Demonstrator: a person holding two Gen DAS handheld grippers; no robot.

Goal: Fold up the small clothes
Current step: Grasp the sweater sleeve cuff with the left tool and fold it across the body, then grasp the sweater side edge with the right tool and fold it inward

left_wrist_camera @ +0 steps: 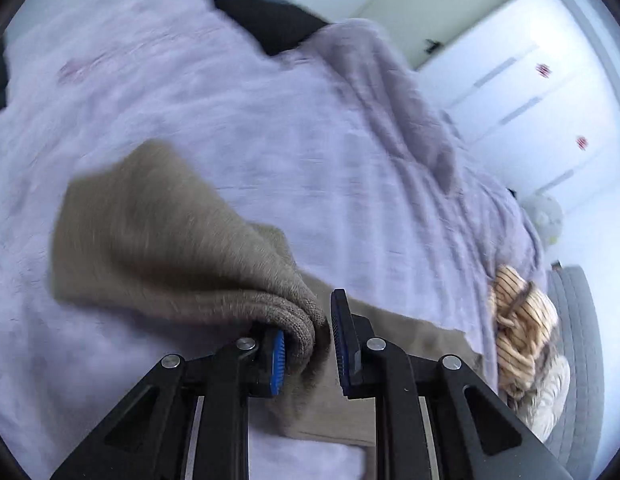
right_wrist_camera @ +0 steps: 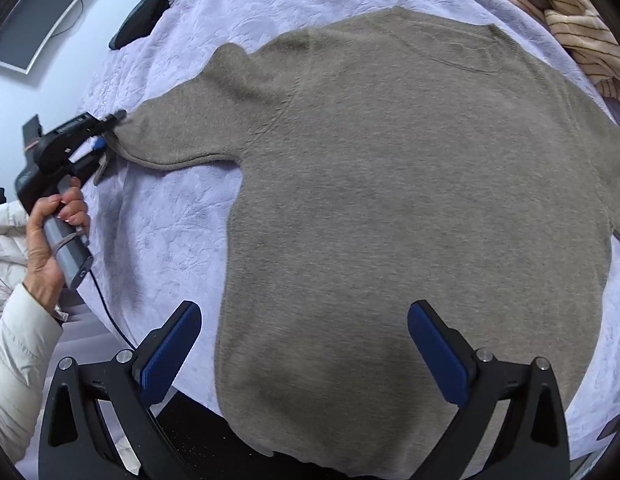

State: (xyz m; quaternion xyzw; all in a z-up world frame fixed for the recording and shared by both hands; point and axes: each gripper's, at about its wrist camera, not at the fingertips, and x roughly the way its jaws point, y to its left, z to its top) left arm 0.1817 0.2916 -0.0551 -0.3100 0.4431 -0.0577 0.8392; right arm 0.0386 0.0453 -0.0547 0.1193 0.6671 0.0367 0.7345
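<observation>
- Sleeve cuff (left_wrist_camera: 297, 320) sits closest to the left wrist cam, bunched between the blue pads of the left gripper (left_wrist_camera: 307, 344). Jaws narrowed onto the knit, so it has hold of the cuff; sleeve lifted and blurred, prob mid-swing.
- Grab at the cuff makes sense: the end of the sleeve gives most control for laying it across the body.
- Grey-brown sweater (right_wrist_camera: 410, 184) lies flat, spread over the lavender bedspread (right_wrist_camera: 181, 240), body smooth, hem toward the right cam. Flat layout = clean fold lines.
- Right gripper (right_wrist_camera: 305, 356) hovers over the hem area, jaws wide apart, holding nothing. Looks staged to pin or grab the hem/side next.
- Striped cloth (right_wrist_camera: 570, 20) heaped at bed edge, near the far shoulder, not touching as far as I can tell.
- White wardrobe (left_wrist_camera: 530, 92) beyond the bed.
</observation>
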